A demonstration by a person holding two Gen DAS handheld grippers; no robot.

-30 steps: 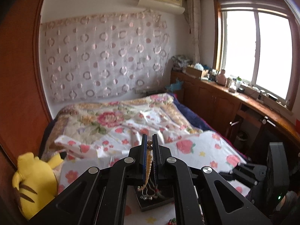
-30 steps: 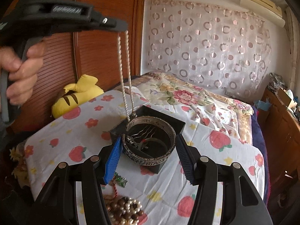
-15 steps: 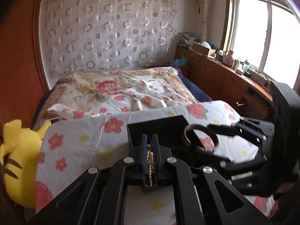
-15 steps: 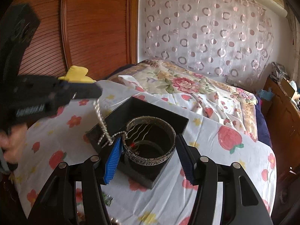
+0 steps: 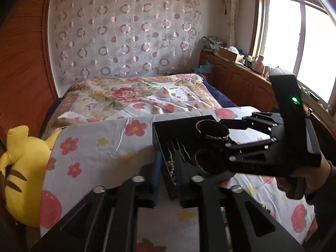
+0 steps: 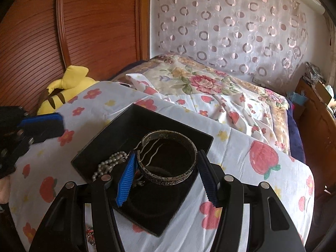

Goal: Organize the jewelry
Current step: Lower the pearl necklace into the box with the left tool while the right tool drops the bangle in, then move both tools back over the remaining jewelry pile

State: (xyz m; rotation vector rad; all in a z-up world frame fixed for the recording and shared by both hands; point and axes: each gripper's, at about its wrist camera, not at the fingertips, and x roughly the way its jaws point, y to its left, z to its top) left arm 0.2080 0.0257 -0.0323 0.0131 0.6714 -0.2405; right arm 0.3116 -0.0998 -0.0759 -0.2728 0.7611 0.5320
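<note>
Your right gripper is clamped on the bangle over the black box. Your left gripper has just been opening, and the pearl chain lies loose in the box.

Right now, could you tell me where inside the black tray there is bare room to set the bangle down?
The black tray's far half, toward the floral quilt, lies bare. The near-left corner is crowded with the pearl necklace and wavy hairpins. The right gripper holds the silver bangle over the near side.
</note>
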